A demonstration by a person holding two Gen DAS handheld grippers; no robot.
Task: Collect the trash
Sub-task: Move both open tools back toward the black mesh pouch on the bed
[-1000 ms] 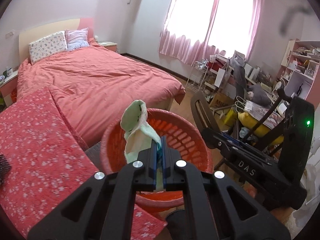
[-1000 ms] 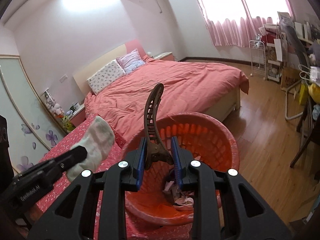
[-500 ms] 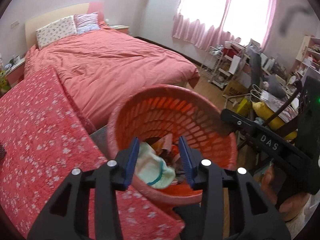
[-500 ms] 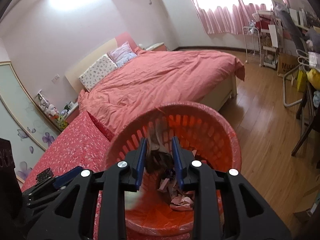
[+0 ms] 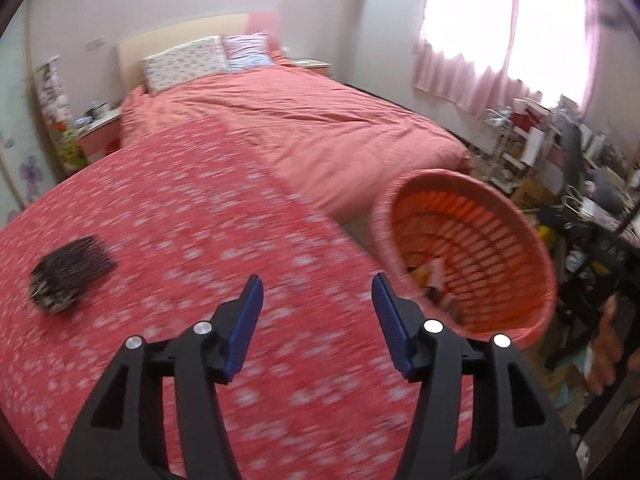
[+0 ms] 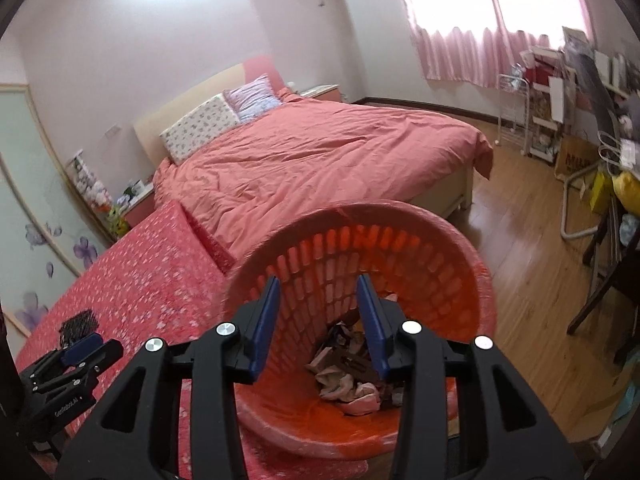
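both grippers empty, trash in the basket

the coral bed fills the back of the room. nearer lies the table under a red flowered cloth, with the orange basket at its edge, crumpled trash in its bottom. a dark brush rests on the cloth. the left gripper hangs over the table and the right gripper over the basket; both jaws have just been opening, stand apart, nothing between them.

One orange basket, one dark hairbrush, two pillows, one bed.
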